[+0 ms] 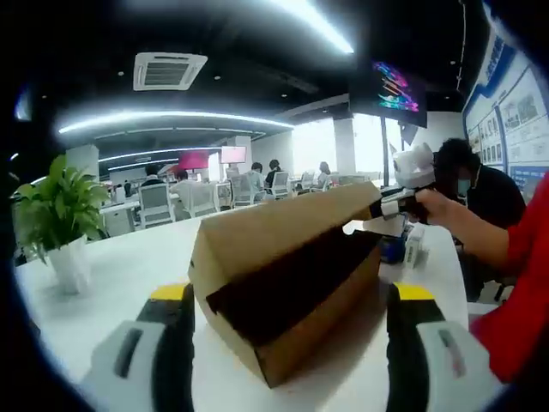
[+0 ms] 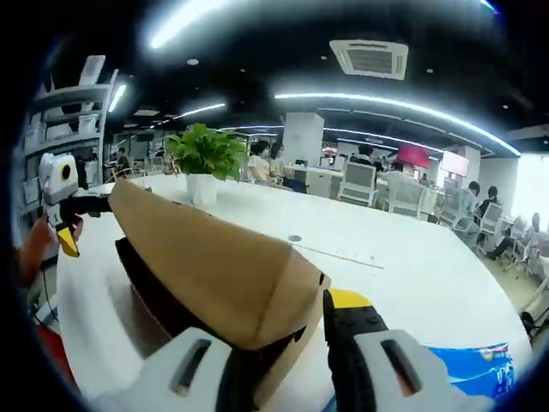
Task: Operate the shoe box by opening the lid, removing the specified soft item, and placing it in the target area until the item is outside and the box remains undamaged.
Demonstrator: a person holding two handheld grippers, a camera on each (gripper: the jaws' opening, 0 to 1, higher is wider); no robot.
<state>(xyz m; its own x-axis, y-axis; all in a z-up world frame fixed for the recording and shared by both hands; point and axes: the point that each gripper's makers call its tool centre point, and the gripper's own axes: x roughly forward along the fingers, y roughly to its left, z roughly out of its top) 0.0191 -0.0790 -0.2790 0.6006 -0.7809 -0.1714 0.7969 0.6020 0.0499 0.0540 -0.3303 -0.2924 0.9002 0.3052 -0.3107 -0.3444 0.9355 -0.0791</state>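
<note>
Left gripper view: the left gripper (image 1: 287, 322) has its two yellow-tipped jaws spread wide apart. At the right edge, a hand (image 1: 442, 209) on a bare forearm grips the right gripper (image 1: 380, 209). Right gripper view: the right gripper's jaws stand moderately apart

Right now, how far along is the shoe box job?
Done: the lid of the shoe box is partly raised, with a dark gap under it. In hand: the right gripper appears clamped on the lid's far corner, and the left gripper stands open around the box's near end. Left: open fully, take the soft item out, set it on the table. The interior is too dark to see it.
</note>
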